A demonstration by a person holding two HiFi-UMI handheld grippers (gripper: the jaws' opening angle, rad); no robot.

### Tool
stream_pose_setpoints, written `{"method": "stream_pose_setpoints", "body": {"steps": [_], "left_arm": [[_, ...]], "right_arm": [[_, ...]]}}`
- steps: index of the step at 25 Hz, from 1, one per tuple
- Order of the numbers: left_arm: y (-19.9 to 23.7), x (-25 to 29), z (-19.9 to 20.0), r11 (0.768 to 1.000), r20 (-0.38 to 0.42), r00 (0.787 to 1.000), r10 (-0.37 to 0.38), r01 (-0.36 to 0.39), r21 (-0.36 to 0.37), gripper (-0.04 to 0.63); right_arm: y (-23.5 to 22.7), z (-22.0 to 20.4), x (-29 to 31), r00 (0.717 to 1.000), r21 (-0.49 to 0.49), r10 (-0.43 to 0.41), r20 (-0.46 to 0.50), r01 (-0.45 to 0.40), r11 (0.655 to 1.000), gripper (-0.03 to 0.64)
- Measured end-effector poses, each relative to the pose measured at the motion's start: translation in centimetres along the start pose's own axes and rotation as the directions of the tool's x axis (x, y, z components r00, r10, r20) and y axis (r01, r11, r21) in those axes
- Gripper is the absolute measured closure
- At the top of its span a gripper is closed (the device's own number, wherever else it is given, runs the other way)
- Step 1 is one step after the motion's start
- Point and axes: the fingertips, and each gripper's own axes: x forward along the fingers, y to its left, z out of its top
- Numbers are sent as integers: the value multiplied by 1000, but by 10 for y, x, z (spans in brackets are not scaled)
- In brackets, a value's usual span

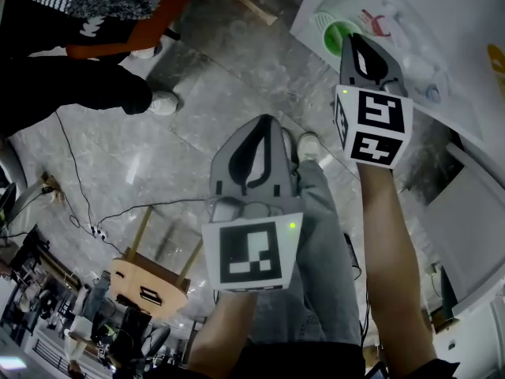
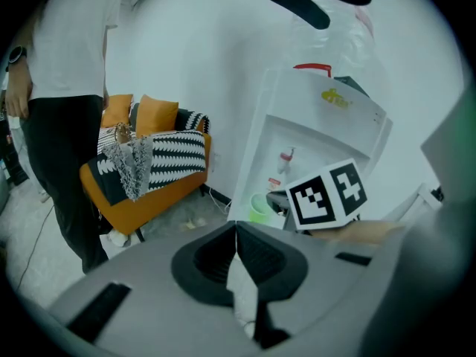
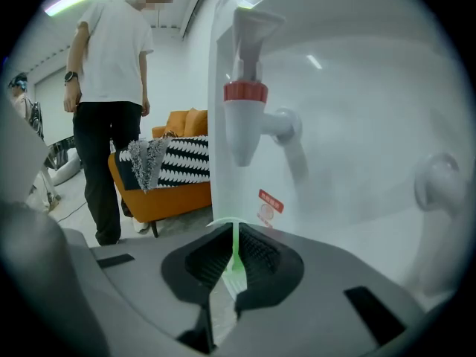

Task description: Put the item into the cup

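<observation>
Left gripper (image 1: pixel 264 126): I hold it low over the floor (image 1: pixel 197 93), in front of my knees. In its own view (image 2: pixel 236 227) the jaws are pressed together with nothing between them; only a pale sliver of background shows lower in the slot.
Right gripper (image 1: pixel 353 39): reaches into the recess of the water dispenser (image 1: pixel 442 22). In its own view (image 3: pixel 234 230) the jaws are clamped on a thin green strip, which I take to be the wall of the cup seen edge-on.
Cup (image 1: pixel 338 35): green and translucent, sitting in the dispenser recess at the right jaw tips. The right gripper view shows only a faint rim arc and that strip (image 3: pixel 235 253). The left gripper view shows it small and blurred (image 2: pixel 259 207), just beside the right gripper's marker cube (image 2: pixel 327 193).
Item: I cannot make out which thing it is in any view.
Red tap (image 3: pixel 244 117): hangs just above the right jaws. A second tap on the right is too smeared to read.
Person (image 3: pixel 111 88): stands by the orange sofa (image 3: pixel 171 177); the face is masked and the feet are cut off.
Stool (image 1: pixel 150 284): wooden, on the floor at lower left, partly cropped.
</observation>
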Motion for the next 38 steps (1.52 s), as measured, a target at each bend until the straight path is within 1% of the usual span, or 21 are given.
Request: {"method": "stream_pose_setpoints", "body": {"steps": [3, 7, 13, 20, 24, 26, 29, 33, 38], "left_arm": [[-1, -1, 0, 1000, 2, 1000, -2, 2, 10, 583], [-4, -1, -1, 1000, 3, 1000, -6, 6, 1, 583], [-7, -2, 4, 1000, 15, 1000, -4, 4, 0, 583], [-7, -9, 13, 1000, 50, 999, -4, 4, 0, 583], [-10, -24, 25, 1000, 80, 997, -5, 6, -12, 583], [-8, -34, 37, 1000, 113, 994, -4, 4, 0, 583], [-18, -50, 55, 998, 159, 987, -37, 29, 48, 583], [-34, -82, 84, 997, 196, 979, -59, 48, 57, 583], [-63, -139, 134, 994, 261, 961, -93, 75, 76, 583]], "right_arm": [[3, 2, -2, 1000, 8, 10, 15, -10, 1000, 603], [1, 3, -5, 1000, 7, 5, 22, -5, 1000, 603], [0, 8, -14, 999, 49, 14, 42, -16, 999, 603], [2, 16, -43, 997, 88, 23, 80, -30, 996, 603], [6, 22, -74, 995, 98, 47, 84, -55, 994, 603], [11, 32, -90, 993, 101, 57, 106, -68, 993, 603], [14, 51, -122, 990, 82, 65, 129, -75, 994, 603], [17, 85, -170, 985, 71, 74, 157, -86, 994, 603], [13, 139, -235, 976, 85, 74, 206, -94, 992, 603]]}}
